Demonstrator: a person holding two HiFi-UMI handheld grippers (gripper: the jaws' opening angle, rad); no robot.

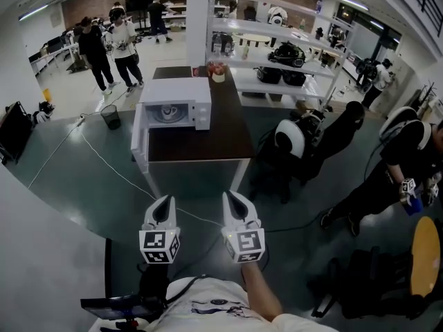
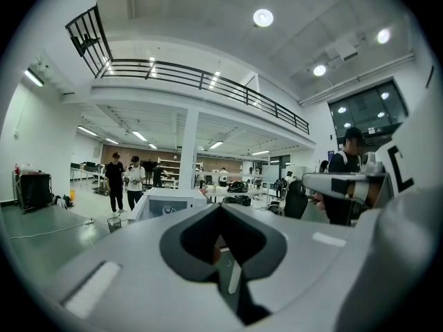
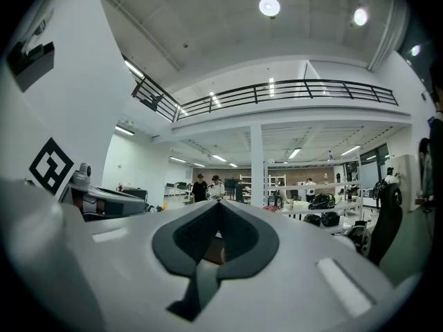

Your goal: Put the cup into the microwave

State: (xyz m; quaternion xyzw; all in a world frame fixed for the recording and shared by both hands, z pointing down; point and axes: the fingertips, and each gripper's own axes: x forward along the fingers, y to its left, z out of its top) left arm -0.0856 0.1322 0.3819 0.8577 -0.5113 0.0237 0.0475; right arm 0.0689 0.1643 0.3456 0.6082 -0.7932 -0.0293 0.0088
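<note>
A white microwave (image 1: 175,102) stands on the dark brown table (image 1: 201,144) ahead, its door (image 1: 138,142) swung open to the left. A small pale cup (image 1: 219,77) sits at the table's far end, beside red items. My left gripper (image 1: 165,200) and right gripper (image 1: 230,196) are side by side low in the head view, well short of the table, both pointing level towards it. Each has its jaws closed to a point with nothing between them. In the left gripper view the microwave (image 2: 166,203) shows just over the closed left gripper (image 2: 220,207). The right gripper (image 3: 220,203) is likewise empty.
White shelves (image 1: 277,54) with bags stand right of the table. A person in black (image 1: 398,164) crouches at right beside black and white gear (image 1: 294,140). Other people (image 1: 111,47) stand far left. A cable (image 1: 104,161) and a black bin (image 1: 110,116) are on the floor.
</note>
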